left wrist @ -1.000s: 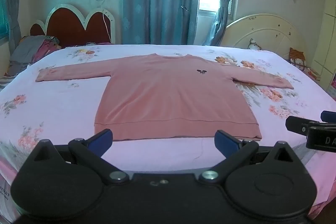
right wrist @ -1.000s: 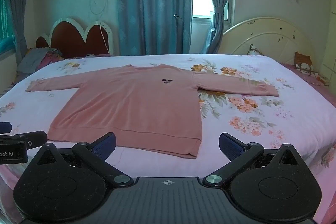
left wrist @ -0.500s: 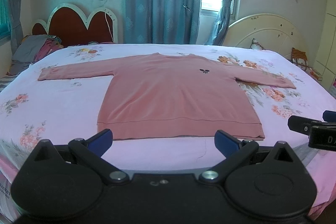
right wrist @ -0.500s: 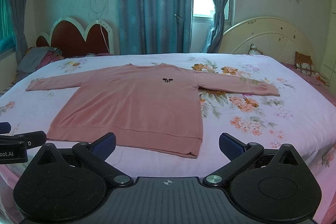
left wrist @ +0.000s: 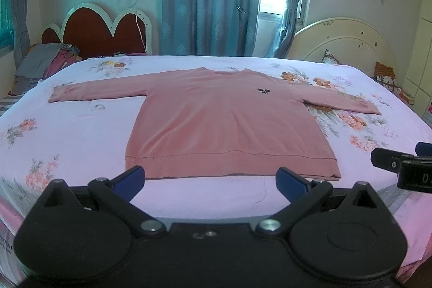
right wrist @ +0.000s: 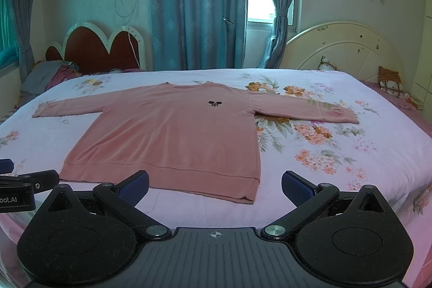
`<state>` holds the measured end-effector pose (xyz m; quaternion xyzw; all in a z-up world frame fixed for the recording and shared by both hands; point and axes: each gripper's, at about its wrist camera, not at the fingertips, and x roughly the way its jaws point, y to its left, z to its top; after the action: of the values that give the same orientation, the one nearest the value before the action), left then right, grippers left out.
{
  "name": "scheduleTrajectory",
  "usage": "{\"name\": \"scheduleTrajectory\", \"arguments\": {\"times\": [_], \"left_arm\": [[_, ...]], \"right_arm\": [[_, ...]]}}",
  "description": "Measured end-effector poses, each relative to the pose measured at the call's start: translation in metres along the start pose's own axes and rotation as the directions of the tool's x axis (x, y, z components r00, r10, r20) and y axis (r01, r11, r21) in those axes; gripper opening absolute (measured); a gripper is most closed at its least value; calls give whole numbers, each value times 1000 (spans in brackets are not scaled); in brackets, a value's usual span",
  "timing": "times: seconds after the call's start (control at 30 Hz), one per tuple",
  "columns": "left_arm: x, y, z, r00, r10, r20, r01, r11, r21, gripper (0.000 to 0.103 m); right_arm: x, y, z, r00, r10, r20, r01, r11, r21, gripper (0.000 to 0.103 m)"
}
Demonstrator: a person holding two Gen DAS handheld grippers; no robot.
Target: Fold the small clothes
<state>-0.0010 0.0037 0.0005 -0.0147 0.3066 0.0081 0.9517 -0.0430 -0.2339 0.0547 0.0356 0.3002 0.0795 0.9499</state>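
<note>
On floral bedsheet (left wrist: 67, 131), flat soft-knit pink sweater (left wrist: 226, 123)

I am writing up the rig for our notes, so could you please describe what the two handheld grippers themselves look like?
Both are matte black plastic. The left gripper and right gripper each have two rounded, teardrop-shaped housings, angled linkage arms on silver pivot bolts, and dark blue finger pads. The right one's central deck is ribbed grey with a small crosshair mark. White lettering shows on their sides, only partly readable. No cables, hands or sleeves are visible.

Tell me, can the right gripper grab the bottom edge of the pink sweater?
Probably yes. The right gripper is open and empty, close to the hem of the pink sweater, which lies flat on the bed with nothing between them.
</note>
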Motion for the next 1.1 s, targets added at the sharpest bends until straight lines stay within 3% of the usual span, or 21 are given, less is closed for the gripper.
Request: {"name": "scheduleTrajectory", "arguments": {"times": [1.1], "left_arm": [[3,2,-4,1000,2,-4,-2,1000,-1,103]], "right_arm": [[4,-2,0,1000,1,1,-1,1000,-2,103]]}}
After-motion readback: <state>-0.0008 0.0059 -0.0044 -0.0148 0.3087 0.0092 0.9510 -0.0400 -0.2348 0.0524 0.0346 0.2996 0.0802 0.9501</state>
